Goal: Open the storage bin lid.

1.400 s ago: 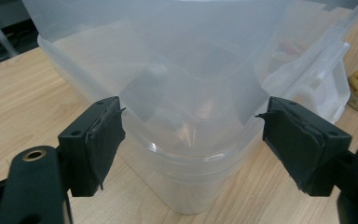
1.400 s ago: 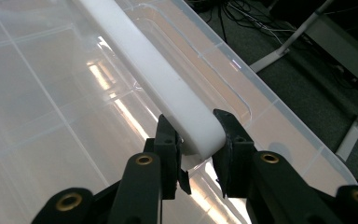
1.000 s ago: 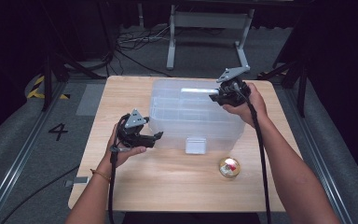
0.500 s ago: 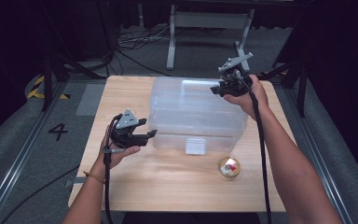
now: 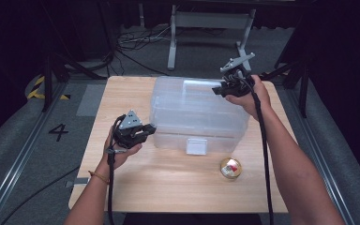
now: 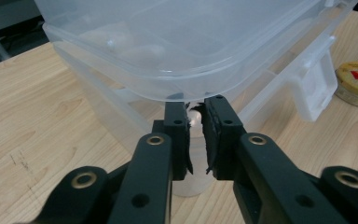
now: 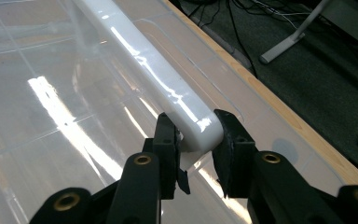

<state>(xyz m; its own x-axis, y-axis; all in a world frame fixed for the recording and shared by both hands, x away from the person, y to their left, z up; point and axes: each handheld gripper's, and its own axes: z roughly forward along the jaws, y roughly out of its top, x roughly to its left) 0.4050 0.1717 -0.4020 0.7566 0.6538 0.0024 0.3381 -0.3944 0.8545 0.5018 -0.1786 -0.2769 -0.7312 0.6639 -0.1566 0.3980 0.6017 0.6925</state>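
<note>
A clear plastic storage box (image 5: pixel 201 126) with a clear lid (image 5: pixel 194 91) stands mid-table. My left gripper (image 5: pixel 151 128) is at the box's near left corner. In the left gripper view its jaws stand almost together just under the lid's rim (image 6: pixel 186 91), with a pale bit of plastic pinched between them. My right gripper (image 5: pixel 217 90) is at the lid's far right side. The right gripper (image 7: pixel 196 140) is shut around the end of the lid's white bar handle (image 7: pixel 154 79).
A small round tin (image 5: pixel 230 168) with a gold rim and a red and white label lies on the wooden table (image 5: pixel 168 187) in front of the box, to the right. A white latch (image 5: pixel 196 146) hangs on the box's front wall. Stands and cables lie beyond the far edge.
My right gripper has risen slightly with the lid's handle in it. The left gripper has stayed at the box's corner, shifting only a little.
</note>
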